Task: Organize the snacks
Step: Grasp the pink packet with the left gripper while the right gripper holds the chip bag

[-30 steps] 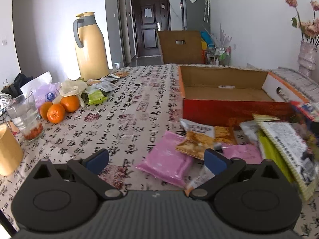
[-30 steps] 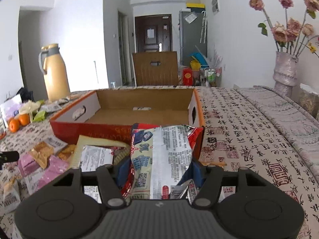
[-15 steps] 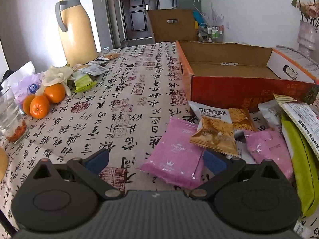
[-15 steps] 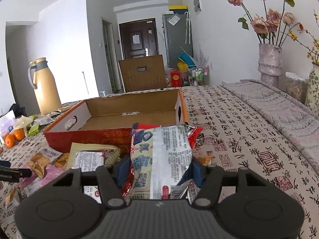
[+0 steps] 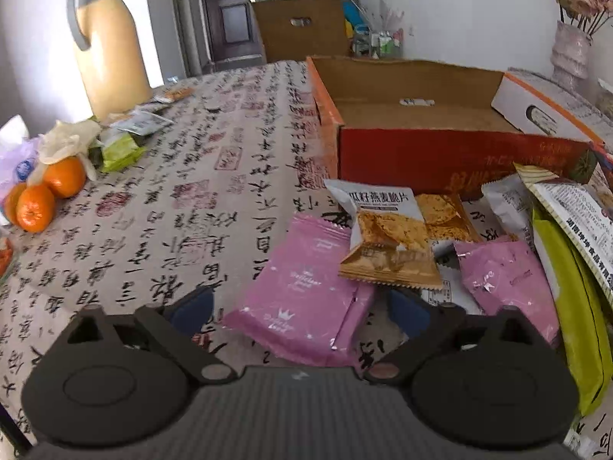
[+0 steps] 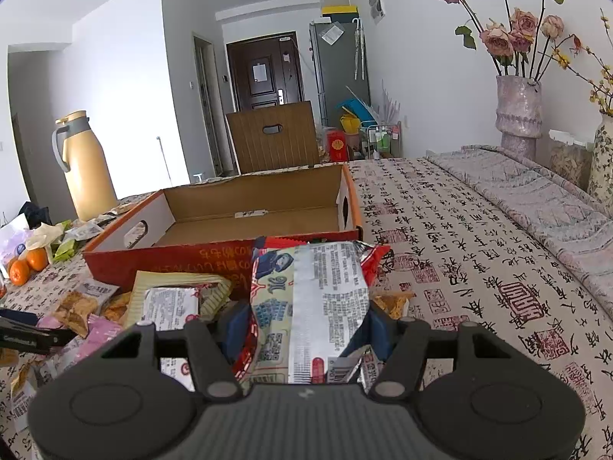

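Left wrist view, stock of the worktop: cardboard box (image 5: 421, 115) with red front and orange rim, open at the top, its floor bare apart from a small white label. No snack lies inside it.

Snacks outside the box, all heaped just in front of its red wall:
- large pink packet (image 5: 302, 299), flat on the patterned cloth, lying between the jaws of the left gripper (image 5: 302, 310);
- cracker packet (image 5: 387, 237), white and gold, resting partly on the pink one;
- second cracker packet behind it;
- small pink packet (image 5: 505, 276) to the right;
- green bag (image 5: 574, 314) and a printed white bag at the right edge.

Left gripper: jaws wide and closing, astride the large pink packet; the pads do not press on it yet.

Right wrist view: right gripper (image 6: 302, 329) clamped at middling width on a red and silver bag (image 6: 310, 306), held up just short of the box front (image 6: 184, 260).

Elsewhere, well apart from the box: oranges (image 5: 49, 195), a yellow jug (image 5: 111, 46), loose wrappers, a vase of flowers (image 6: 517, 115).

Progress, as judged: barely begun. Nothing is boxed; one bag is in hand near the box, one packet is about to be gripped, and the rest of the heap is untouched.
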Demonstrator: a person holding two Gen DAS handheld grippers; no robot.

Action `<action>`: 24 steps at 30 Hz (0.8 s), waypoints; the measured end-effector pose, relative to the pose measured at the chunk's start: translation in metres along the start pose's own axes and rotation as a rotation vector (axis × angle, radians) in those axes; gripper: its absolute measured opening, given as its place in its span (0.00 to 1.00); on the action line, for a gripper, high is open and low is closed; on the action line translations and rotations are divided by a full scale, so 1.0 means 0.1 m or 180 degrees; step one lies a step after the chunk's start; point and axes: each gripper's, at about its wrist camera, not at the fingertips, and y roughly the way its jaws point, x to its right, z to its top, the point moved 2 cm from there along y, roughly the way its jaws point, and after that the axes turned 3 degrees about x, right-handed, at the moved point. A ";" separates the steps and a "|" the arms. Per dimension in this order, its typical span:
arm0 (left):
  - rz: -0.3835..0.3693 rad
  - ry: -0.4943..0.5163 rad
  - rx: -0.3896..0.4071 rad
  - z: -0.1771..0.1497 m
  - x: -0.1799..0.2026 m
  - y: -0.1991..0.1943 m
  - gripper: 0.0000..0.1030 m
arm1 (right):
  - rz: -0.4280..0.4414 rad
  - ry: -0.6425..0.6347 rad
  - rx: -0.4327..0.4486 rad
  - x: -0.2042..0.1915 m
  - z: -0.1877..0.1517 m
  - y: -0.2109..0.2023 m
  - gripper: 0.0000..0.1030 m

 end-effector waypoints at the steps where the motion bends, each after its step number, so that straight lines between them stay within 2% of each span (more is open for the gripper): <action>1: -0.0056 -0.0020 -0.0015 0.00 -0.01 0.02 0.89 | -0.0004 0.0006 0.0000 0.00 0.00 0.00 0.60; 3: -0.0162 -0.0075 -0.0016 0.01 -0.03 0.03 0.82 | -0.0011 0.0013 -0.0005 0.00 -0.01 0.00 0.60; 5: -0.0210 -0.0076 0.0028 0.01 -0.03 0.00 0.69 | -0.0013 0.0014 -0.0009 0.00 -0.01 0.00 0.60; 7: -0.0231 -0.0060 0.0061 0.00 -0.01 -0.04 0.61 | -0.0013 0.0016 -0.0015 0.00 -0.01 0.00 0.60; 13: -0.0137 -0.0038 0.0146 -0.04 0.03 -0.11 0.60 | 0.0022 0.0003 -0.0015 -0.03 -0.01 -0.01 0.60; 24: 0.0015 -0.0025 0.0591 0.07 0.11 -0.55 0.60 | 0.0071 -0.0004 0.0051 -0.06 0.00 -0.10 0.60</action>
